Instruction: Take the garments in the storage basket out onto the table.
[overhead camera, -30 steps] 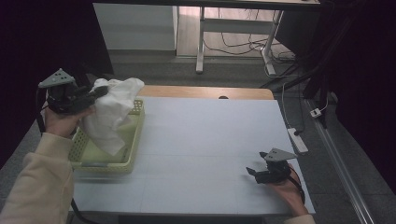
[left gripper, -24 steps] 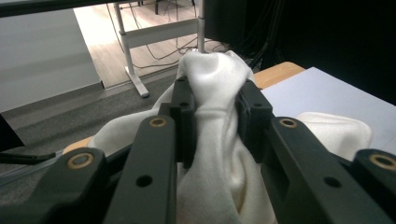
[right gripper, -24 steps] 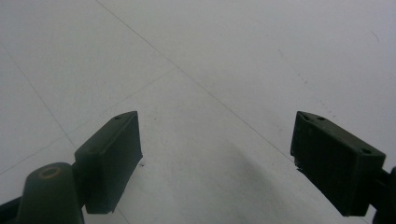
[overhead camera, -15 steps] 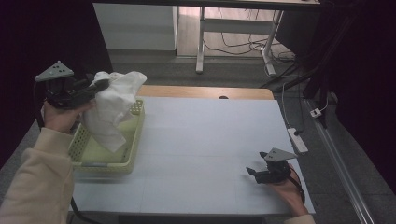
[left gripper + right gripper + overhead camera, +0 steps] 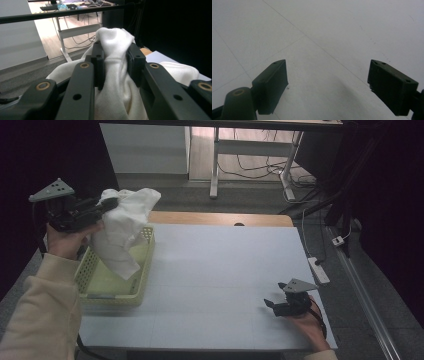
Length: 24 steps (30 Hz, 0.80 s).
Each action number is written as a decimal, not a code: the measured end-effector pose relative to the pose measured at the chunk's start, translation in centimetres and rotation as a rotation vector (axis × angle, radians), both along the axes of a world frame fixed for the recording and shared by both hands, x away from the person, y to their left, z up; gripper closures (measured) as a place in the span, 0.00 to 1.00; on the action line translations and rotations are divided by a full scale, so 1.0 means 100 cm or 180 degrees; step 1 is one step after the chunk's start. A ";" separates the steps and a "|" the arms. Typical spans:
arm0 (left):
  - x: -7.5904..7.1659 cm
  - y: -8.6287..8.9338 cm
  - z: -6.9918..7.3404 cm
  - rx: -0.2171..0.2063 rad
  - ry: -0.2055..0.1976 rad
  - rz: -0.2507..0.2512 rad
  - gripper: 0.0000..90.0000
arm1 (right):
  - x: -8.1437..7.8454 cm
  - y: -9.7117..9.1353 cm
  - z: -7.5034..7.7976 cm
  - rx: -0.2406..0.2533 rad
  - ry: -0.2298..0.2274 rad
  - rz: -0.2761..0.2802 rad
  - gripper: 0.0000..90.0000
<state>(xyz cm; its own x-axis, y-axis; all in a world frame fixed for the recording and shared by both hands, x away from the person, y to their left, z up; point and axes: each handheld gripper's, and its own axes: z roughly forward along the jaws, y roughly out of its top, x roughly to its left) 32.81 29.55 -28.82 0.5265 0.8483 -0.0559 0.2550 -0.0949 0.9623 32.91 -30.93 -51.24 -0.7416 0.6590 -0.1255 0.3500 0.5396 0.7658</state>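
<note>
Left tongs (image 5: 107,205) pinch white cloth (image 5: 122,232), seemingly dangling above basket (image 5: 142,270).

A basket (image 5: 97,287) sits at the table's (image 5: 220,270) left edge; a cloth (image 5: 122,227) hangs above it.

**Gripper pinches a white cloth**

The left gripper (image 5: 115,60) has its two black jaws squeezed tight on a white cloth (image 5: 115,82). A soft bump of cloth pokes up above the jaw tips. The rest of the cloth bulges out on both sides and hangs down between the jaws. Small brass rings shine on the black arms of the gripper. Behind it is a wood floor (image 5: 72,27) with a white table leg (image 5: 62,42) and some wires (image 5: 82,37). A grey wall (image 5: 17,42) is on the left. The right side is dark, with a bit of pale table (image 5: 160,56) showing.
</note>
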 end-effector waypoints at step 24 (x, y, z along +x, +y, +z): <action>-0.006 -0.011 0.031 -0.0521 -0.0311 -0.0252 0.80 | 0.000 0.000 -0.001 -0.0005 0.0003 -0.0011 0.18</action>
